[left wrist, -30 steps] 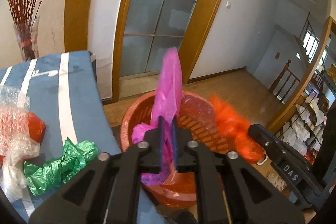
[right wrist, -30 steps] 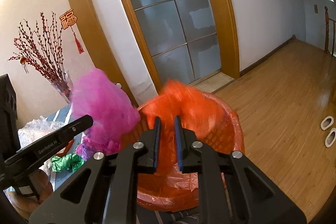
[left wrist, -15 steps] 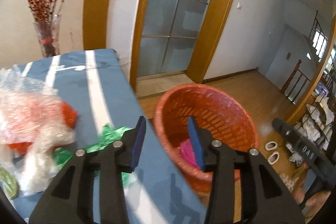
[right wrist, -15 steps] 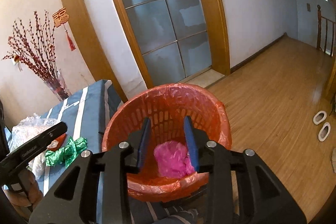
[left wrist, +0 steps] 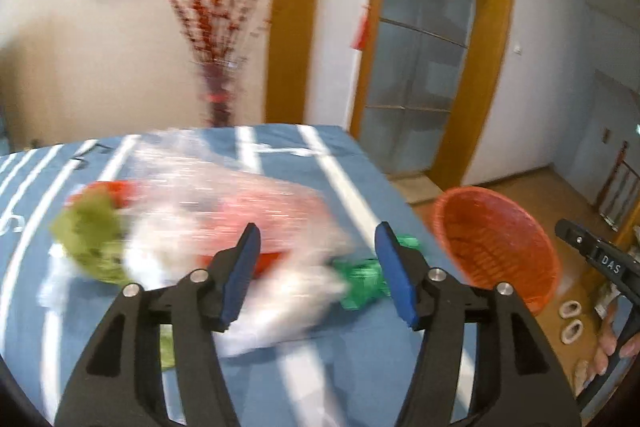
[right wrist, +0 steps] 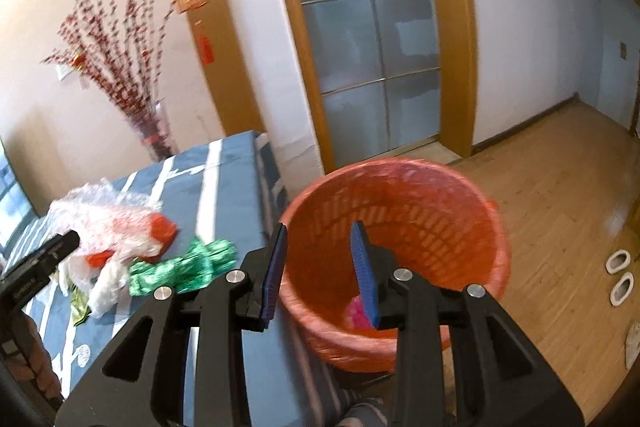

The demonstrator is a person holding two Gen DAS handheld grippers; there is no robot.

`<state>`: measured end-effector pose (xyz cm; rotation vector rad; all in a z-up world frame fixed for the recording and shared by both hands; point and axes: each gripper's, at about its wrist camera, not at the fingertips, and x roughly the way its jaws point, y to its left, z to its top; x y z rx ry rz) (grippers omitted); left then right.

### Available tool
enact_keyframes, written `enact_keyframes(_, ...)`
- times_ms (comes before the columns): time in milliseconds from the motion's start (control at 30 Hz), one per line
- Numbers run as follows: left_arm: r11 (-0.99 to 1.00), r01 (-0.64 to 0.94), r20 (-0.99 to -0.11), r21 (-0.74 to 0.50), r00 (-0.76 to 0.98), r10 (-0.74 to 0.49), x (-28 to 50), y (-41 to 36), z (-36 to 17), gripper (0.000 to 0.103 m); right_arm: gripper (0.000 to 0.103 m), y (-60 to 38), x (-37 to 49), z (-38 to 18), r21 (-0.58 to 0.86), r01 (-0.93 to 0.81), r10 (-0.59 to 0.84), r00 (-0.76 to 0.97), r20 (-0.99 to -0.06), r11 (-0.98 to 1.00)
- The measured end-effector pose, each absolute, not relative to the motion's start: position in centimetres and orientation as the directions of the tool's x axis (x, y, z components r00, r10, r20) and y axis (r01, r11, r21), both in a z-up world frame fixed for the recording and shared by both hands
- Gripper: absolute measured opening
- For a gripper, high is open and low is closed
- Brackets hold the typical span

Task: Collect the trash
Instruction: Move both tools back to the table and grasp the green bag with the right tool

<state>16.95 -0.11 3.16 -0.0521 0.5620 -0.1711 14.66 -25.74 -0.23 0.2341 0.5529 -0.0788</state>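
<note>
Now that the pink bag (right wrist: pixel 357 310) has dropped from my grip and lies in the orange basket (right wrist: pixel 460 187), my left gripper (left wrist: pixel 316 271) has swung back over the blue table (left wrist: pixel 360 367), fingers spread wide and empty, facing the bubble wrap (left wrist: pixel 256 203) and green wrapper (left wrist: pixel 362 279) near its right edge. My right gripper (right wrist: pixel 319 273) hangs released over the basket, so more trash remains.
</note>
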Motion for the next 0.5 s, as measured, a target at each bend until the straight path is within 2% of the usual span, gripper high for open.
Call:
enact_keyframes(133,0.996,0.059,-0.511,-0.063,0.856,-0.083,16.1,4.1,3.2,0.065,0.034,-23.1,15.4,-0.4,0.194,0.09,0.03,0.841,-0.54,0.977)
enact_keyframes(500,0.985,-0.144,-0.535,-0.092,0.842,0.073,15.1,13.9,2.2,0.066,0.034,-15.1,18.7,-2.2,0.173,-0.034,0.133,0.788,-0.602,0.984)
